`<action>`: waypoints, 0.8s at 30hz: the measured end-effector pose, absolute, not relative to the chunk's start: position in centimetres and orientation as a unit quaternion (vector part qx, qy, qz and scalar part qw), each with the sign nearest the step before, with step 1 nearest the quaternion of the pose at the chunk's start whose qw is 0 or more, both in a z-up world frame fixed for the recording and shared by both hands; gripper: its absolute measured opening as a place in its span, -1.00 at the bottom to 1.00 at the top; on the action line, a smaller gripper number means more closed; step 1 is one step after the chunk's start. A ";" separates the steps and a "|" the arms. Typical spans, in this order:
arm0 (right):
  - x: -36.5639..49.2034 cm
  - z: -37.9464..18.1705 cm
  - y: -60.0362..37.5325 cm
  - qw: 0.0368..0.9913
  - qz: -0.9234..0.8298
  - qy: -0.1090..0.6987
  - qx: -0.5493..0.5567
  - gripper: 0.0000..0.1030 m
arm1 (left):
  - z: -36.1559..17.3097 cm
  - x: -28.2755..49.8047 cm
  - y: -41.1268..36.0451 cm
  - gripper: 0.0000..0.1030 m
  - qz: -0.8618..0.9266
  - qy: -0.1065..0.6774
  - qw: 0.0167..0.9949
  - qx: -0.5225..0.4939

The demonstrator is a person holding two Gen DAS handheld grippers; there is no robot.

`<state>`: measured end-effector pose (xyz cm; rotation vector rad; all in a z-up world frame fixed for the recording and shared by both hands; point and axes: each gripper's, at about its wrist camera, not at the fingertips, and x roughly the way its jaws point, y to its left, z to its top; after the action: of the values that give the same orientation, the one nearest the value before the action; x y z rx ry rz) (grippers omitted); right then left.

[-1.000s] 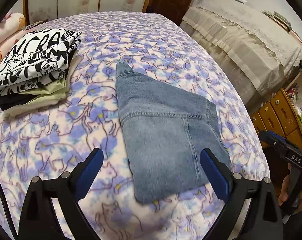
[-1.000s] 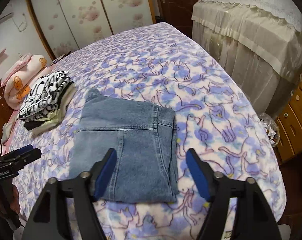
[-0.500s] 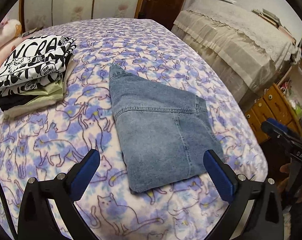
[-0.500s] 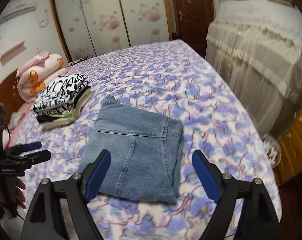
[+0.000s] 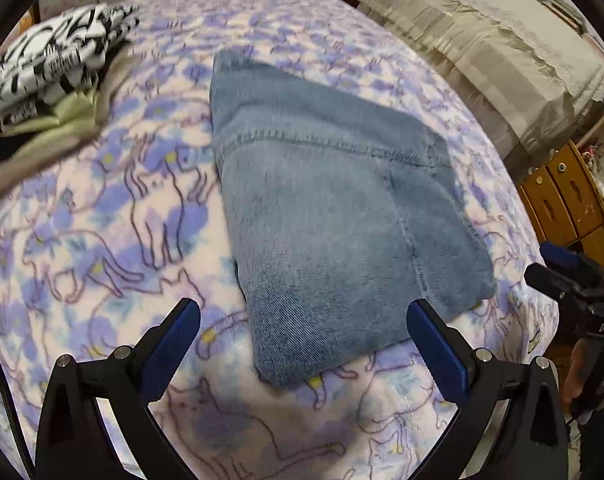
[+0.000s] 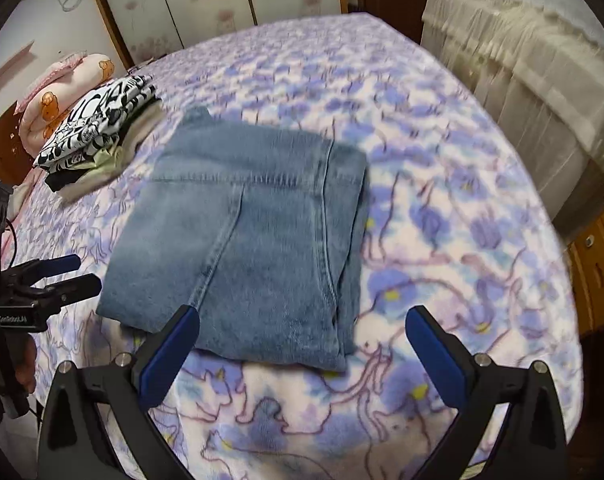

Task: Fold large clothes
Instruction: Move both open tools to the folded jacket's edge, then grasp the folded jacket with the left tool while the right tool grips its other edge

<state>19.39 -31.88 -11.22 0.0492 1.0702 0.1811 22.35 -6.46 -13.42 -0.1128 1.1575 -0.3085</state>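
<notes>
Left wrist view: left gripper spread wide, nothing between pads, poised over near corner of folded jeans. Right gripper jaws opening, nothing pinched, near edge of jeans partly between fingers. Jeans lie on cat-print blanket near bed's front edge. Judgement: take both near corners together, pinch all layers, lift evenly so fold stays square. Farther left: folded stack, apart from jeans. No containers seen holding anything; wooden drawers closed.

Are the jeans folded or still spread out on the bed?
Folded. The jeans lie as a compact, layered rectangle on the blanket, with stacked edges visible along the right side; no gripper touches them.
</notes>
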 end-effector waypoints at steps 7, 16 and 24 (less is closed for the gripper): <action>22.2 -16.0 -34.9 0.823 0.104 0.547 0.115 0.99 | -17.1 24.6 -5.9 0.99 -0.160 0.573 0.797 -0.104; 26.2 -20.4 -37.2 0.788 0.134 0.560 0.218 0.99 | -20.9 27.4 -5.3 0.99 -0.187 0.578 0.776 -0.169; 29.9 -22.3 -35.8 0.767 0.193 0.558 0.250 0.17 | -22.0 29.8 -6.2 0.99 -0.190 0.582 0.769 -0.187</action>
<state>29.87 -35.82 -22.35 0.5438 1.2116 0.4182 29.77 -6.22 -21.97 -0.4053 1.2620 -0.4122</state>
